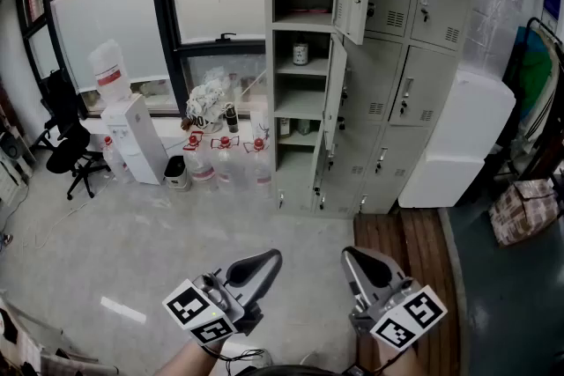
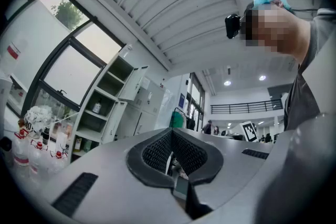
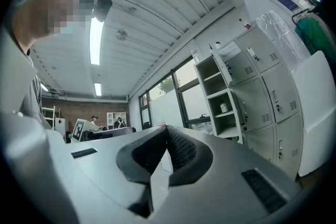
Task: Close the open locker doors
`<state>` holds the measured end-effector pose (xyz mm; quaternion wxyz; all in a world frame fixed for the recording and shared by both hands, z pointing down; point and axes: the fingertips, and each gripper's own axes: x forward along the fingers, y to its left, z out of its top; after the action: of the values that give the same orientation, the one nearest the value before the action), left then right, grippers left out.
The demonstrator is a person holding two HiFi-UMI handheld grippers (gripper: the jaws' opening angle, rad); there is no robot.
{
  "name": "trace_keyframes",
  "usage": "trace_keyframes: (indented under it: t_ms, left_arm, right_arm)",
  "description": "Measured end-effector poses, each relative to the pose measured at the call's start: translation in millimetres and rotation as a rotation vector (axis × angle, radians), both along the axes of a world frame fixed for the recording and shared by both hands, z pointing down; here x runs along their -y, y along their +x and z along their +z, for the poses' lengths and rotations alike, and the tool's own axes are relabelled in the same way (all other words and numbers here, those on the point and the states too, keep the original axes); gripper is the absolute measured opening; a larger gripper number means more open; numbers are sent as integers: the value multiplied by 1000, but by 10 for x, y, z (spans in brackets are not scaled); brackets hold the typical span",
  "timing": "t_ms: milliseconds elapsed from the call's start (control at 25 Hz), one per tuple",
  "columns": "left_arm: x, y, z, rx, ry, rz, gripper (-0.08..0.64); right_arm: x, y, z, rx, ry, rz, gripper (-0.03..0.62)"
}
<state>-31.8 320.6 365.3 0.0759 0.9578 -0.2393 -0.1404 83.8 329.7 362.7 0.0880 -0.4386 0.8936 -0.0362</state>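
Grey floor (image 1: 132, 242): locker bank (image 1: 388, 101) against back wall, white water dispenser (image 1: 134, 136) by window, clear jugs (image 1: 225, 161) (red caps) between them, black office chair (image 1: 70, 150) far left, brown parcel (image 1: 524, 211) far right. Open locker shelf (image 1: 308, 70): one small jar (image 1: 300, 53).

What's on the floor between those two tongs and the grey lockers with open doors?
Head view: bare pale grey floor ahead of the left tongs, a brown wooden floor panel ahead of the right tongs, up to the grey metal lockers.
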Motion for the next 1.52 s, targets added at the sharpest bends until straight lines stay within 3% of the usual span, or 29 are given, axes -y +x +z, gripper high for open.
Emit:
trace_keyframes:
  t_ms: [480,1000,1520]
  left_arm:
    - [-97,142,-14,10,8,-5,9]
    - [-402,473,-44,5,27,-72,9]
    - [-333,474,-57,10,32,-108,9]
  right_arm:
    - [-81,113,4,19,0,-22,14]
    - [-367,478,-25,27,14,-62,14]
    - [-301,581,-24,36,18,-63,14]
